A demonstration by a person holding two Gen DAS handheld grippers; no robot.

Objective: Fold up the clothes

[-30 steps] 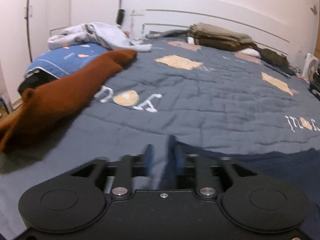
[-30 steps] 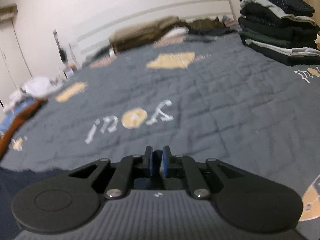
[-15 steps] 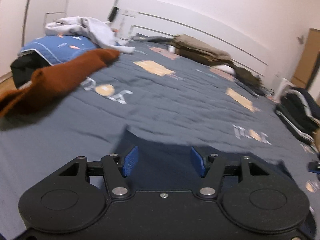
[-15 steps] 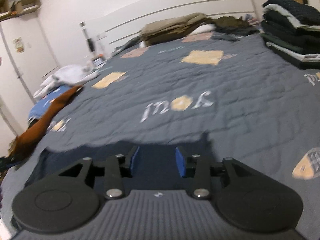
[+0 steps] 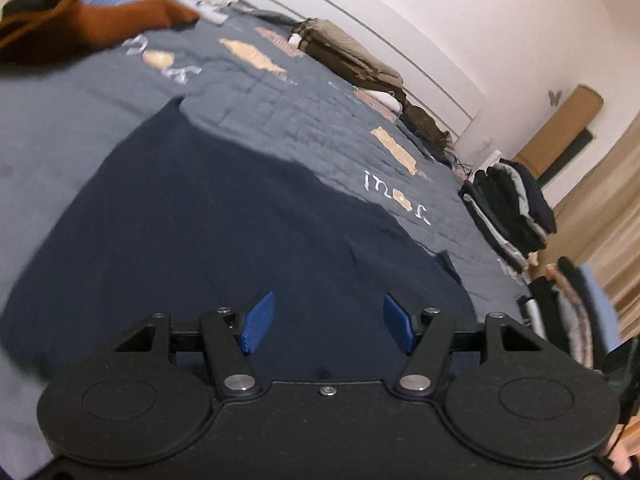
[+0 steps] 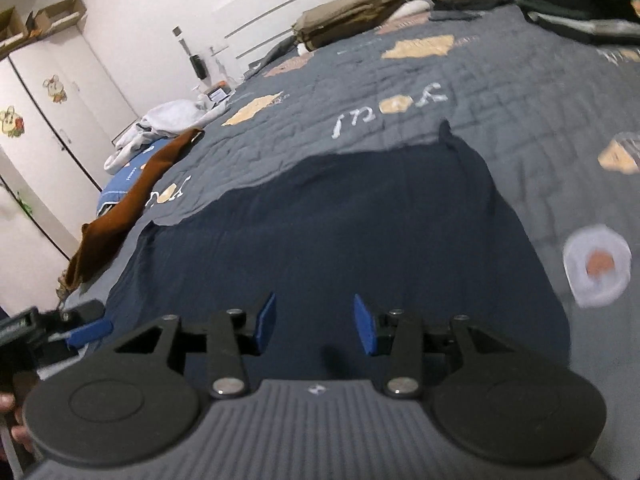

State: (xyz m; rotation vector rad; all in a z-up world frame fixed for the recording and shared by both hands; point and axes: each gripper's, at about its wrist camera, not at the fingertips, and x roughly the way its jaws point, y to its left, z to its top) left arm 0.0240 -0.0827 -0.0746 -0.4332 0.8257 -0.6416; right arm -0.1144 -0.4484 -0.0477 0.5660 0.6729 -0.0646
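Both tongs are spread and empty above a dark navy garment (image 5: pixel 224 216) that lies flat on the grey quilt (image 5: pixel 304 96).

In the left wrist view our left gripper (image 5: pixel 326 322) has just been opening its jaws, with nothing between the blue pads, only navy cloth underneath. Our right gripper (image 6: pixel 315 324) is also parted, with nothing in it. A rust-brown garment (image 6: pixel 132 196) lies at the bed's left edge, well apart, and a stack of folded clothes (image 5: pixel 508 208) sits at the right edge.
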